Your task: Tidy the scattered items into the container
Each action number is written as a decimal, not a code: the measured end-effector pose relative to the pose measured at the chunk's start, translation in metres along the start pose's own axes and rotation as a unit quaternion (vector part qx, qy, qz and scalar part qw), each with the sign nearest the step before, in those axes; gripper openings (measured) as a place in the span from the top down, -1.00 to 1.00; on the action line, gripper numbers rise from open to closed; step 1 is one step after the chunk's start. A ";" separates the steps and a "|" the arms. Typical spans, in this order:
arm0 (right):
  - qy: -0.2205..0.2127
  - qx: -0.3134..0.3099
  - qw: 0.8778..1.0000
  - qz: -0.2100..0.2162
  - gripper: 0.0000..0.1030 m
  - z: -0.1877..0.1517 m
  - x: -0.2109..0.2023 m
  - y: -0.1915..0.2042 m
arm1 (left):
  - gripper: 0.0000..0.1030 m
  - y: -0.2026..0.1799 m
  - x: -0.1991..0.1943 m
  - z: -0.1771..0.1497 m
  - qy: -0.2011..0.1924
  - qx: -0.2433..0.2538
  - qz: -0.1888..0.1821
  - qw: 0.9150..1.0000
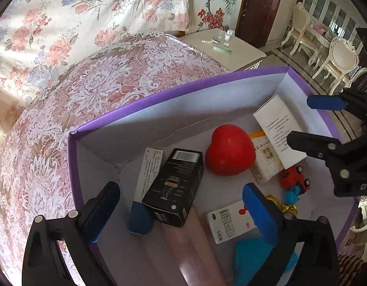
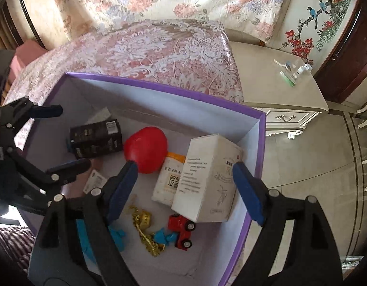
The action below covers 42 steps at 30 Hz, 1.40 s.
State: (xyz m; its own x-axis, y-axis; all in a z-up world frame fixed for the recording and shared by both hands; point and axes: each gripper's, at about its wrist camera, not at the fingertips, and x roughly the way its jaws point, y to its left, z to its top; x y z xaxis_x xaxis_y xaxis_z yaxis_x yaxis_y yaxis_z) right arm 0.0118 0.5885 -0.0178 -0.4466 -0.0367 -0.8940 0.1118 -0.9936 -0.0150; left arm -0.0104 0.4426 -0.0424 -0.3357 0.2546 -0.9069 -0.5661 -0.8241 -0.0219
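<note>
A purple box with a white inside sits on a floral bedspread. In it lie a red heart, a black carton, a tall white carton, a red toy car, a gold trinket and other small packets. My left gripper is open and empty above the black carton. My right gripper is open and empty over the white carton; it also shows in the left wrist view.
A cream bedside table with a toothbrush and small bottles stands beside the bed. A floral quilt lies behind the box. White dining chairs stand on the tiled floor to the right.
</note>
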 end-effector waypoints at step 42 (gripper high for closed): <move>0.060 0.000 0.998 -0.020 -0.99 -0.042 -0.111 0.069 | -1.00 -0.024 -0.164 -0.020 -0.085 -0.046 0.048 0.994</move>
State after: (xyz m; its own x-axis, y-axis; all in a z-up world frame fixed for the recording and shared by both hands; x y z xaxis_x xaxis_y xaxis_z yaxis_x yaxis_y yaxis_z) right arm 0.1066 0.5281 0.0617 -0.3405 0.0156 -0.9401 0.0963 -0.9940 -0.0514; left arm 0.0735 0.4108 0.0982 -0.5109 0.2479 -0.8231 -0.4574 -0.8891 0.0161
